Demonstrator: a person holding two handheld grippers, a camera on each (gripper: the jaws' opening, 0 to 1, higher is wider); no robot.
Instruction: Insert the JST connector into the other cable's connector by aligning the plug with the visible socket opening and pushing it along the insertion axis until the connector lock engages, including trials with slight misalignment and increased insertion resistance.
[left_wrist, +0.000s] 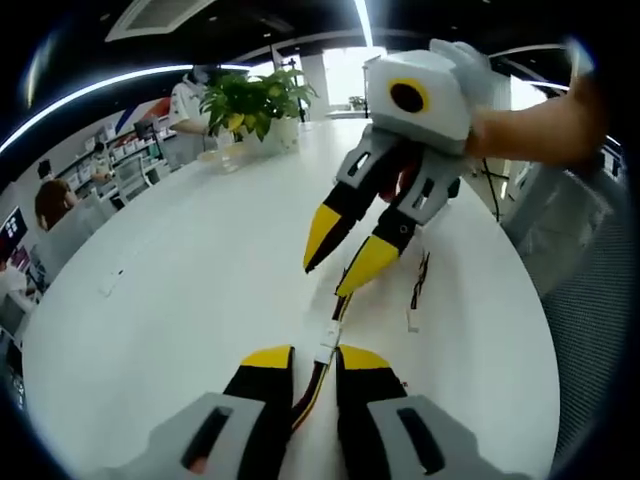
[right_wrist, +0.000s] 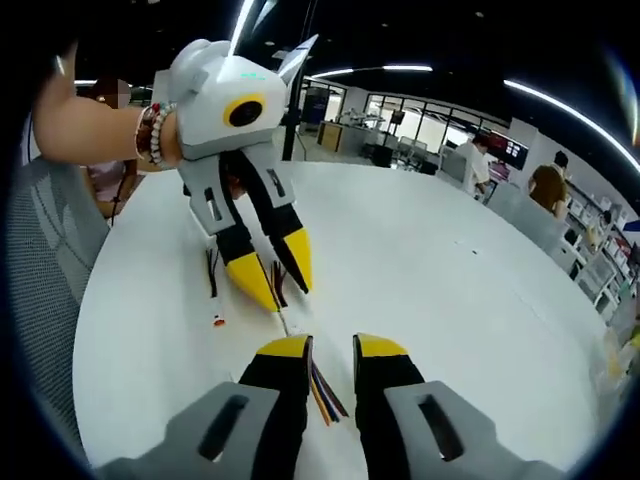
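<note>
**Two grippers met over a cable joint on the white table**

No brand, label or readable writing showed on the grippers, the cables or the table; screens and signs at the room's edges were too small and blurred to read.

In the left gripper view, the left gripper (left_wrist: 315, 362) rose from the bottom with its yellow-tipped jaws set slightly apart, and a white connector (left_wrist: 327, 342) with its bundle of coloured wires (left_wrist: 314, 392) lay in the gap between them. Whether the jaws actually pressed on the wires could not be told. The right gripper (left_wrist: 345, 268) came in from the upper right, held by a hand (left_wrist: 540, 125), its jaws close together just above the connector; what they gripped, if anything, was hidden by the tips. A second short cable (left_wrist: 417, 293) with a white end lay on the table (left_wrist: 180, 300) just to the right, apart from both grippers. A potted plant (left_wrist: 255, 105) stood at the far edge.

In the right gripper view, the right gripper (right_wrist: 332, 352) had its jaws parted, with coloured wires (right_wrist: 325, 393) running down between them; contact was unclear. The left gripper (right_wrist: 280, 280) reached in from the upper left, jaws nearly together, dark wires showing between the tips. The joint itself was small and hard to make out. A loose cable (right_wrist: 213, 272) lay on the table (right_wrist: 450, 270) to the left, with a small red-marked piece (right_wrist: 219, 321) near it.
</note>
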